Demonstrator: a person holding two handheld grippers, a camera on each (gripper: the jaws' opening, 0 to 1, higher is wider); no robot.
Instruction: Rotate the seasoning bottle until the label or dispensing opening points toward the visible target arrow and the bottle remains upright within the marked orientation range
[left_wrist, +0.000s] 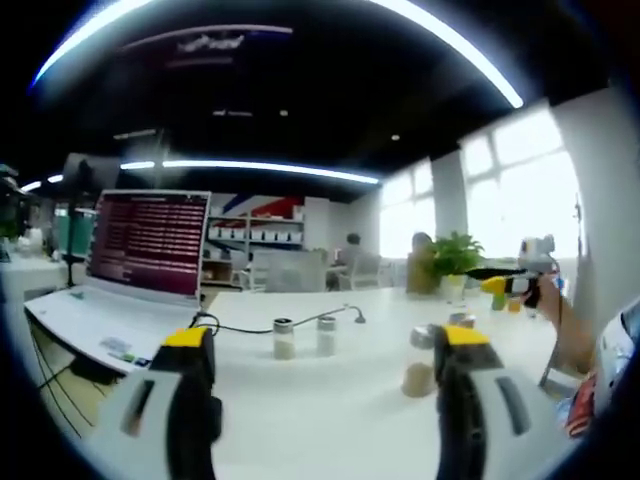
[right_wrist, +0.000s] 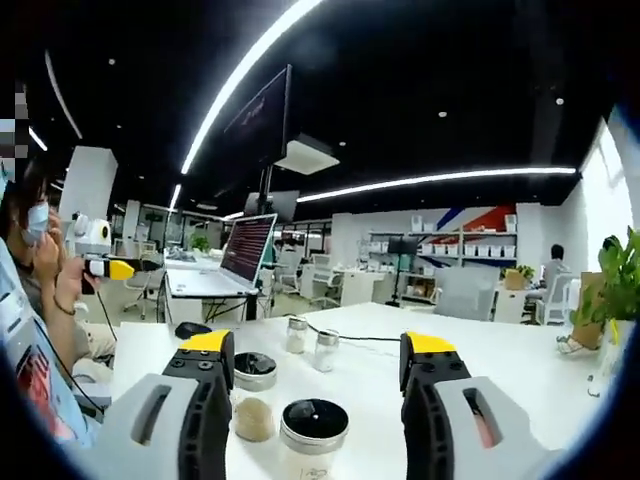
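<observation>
Approach step: I hold both hand-held grippers, left (left_wrist: 325, 355) and right (right_wrist: 318, 362), spread and empty; next, close on the seasoning bottle (right_wrist: 314, 436) at lower centre.

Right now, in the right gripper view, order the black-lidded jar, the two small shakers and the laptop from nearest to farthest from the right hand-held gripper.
1. Black-lidded jar, between the jaws of the right hand-held gripper.
2. Two small shakers, mid-table; too close together to rank.
3. Laptop, far left.

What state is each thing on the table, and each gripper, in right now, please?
left gripper: open, empty, above the table.
right gripper: open, empty.
black-lidded jar: upright, lid on, between the jaws.
two small seasoning bottles: upright, capped, side by side.
laptop: open, screen lit.
potted plant: upright.
</observation>
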